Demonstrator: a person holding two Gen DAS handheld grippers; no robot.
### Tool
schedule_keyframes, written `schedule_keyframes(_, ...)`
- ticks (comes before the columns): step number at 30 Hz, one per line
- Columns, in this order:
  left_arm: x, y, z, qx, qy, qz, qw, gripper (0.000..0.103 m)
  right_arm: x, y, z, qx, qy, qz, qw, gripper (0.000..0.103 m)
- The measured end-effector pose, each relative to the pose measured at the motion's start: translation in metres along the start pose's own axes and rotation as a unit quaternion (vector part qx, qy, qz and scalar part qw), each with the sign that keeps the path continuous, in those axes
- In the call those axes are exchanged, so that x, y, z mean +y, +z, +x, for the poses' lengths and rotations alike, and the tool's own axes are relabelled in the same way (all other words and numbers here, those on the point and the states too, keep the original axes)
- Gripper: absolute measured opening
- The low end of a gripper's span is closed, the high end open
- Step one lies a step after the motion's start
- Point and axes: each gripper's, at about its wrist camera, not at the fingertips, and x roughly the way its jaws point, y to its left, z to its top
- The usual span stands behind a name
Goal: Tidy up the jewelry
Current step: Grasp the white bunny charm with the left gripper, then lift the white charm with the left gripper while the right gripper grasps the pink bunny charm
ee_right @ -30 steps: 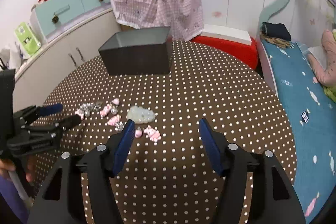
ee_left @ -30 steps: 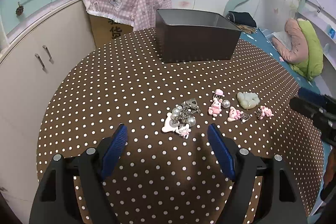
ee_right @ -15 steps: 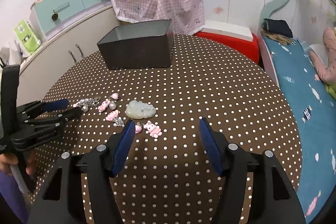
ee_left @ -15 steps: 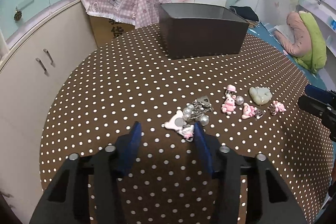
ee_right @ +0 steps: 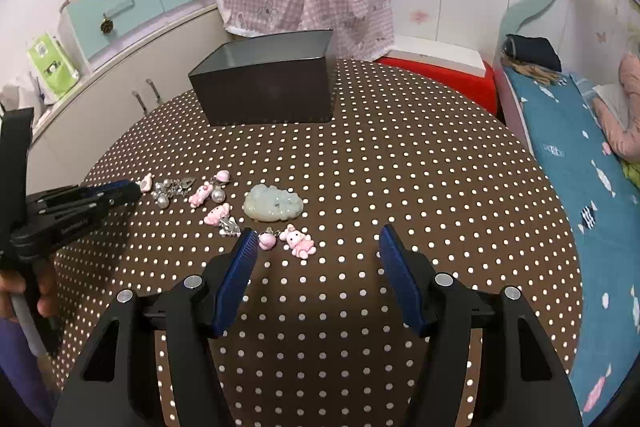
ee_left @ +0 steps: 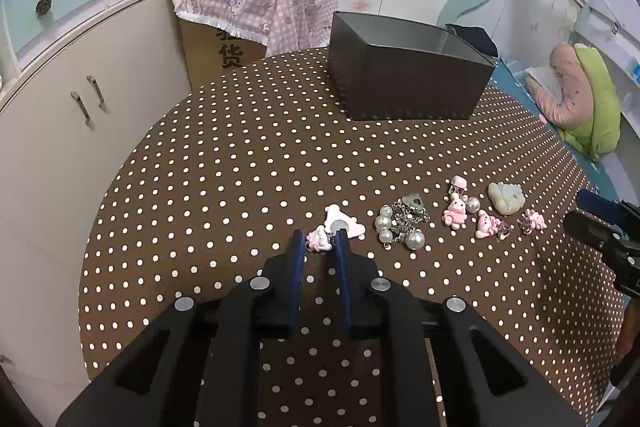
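Observation:
On the brown polka-dot table (ee_left: 240,163), my left gripper (ee_left: 320,239) is closing its jaws, and its blue pads press a small pink bunny charm (ee_left: 319,243) from both sides. A white charm piece (ee_left: 345,223) lies just beyond the tips. To the right lie a pearl-and-chain cluster (ee_left: 402,223), more pink bunny charms (ee_left: 455,213) and a pale green pendant (ee_left: 506,198). My right gripper (ee_right: 317,236) is open above the cloth. A pink bunny charm (ee_right: 298,243) lies between its fingers, untouched. A dark open box (ee_right: 266,83) stands at the back.
The round table's edge drops off at the left towards white cabinets (ee_left: 60,115). A cardboard box under a pink checked cloth (ee_left: 248,3) stands behind the table. A red stool (ee_right: 440,75) and a bed with a blue sheet (ee_right: 580,147) lie to the right.
The left jaws have come in from wide apart to a narrow gap around the pink bunny charm. The left gripper has shifted slightly towards that charm. The right gripper has kept still and open.

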Motion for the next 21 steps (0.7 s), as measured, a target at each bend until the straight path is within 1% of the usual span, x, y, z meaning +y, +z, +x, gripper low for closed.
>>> schedule_keyframes(7,-0.006,0.004,0.005,-0.001,0.008,0.014,0.9999,0.015,-0.001,-0.001,0.0,0.0,-0.001,0.0,1.0,0.061)
schedule_keyframes(11,-0.009,0.006,0.006,0.001,0.012,0.016,0.9998,0.013,-0.004,-0.001,0.001,0.003,0.0,-0.001,1.0,0.061)
schedule_keyframes(15,-0.009,0.005,0.0,-0.006,0.004,0.004,1.0,0.013,-0.003,-0.004,0.003,0.008,0.004,-0.011,1.0,0.061)
schedule_keyframes(21,-0.014,0.005,-0.016,-0.023,-0.006,0.003,0.9997,0.013,0.009,-0.011,0.015,0.022,0.005,-0.036,0.999,0.061)
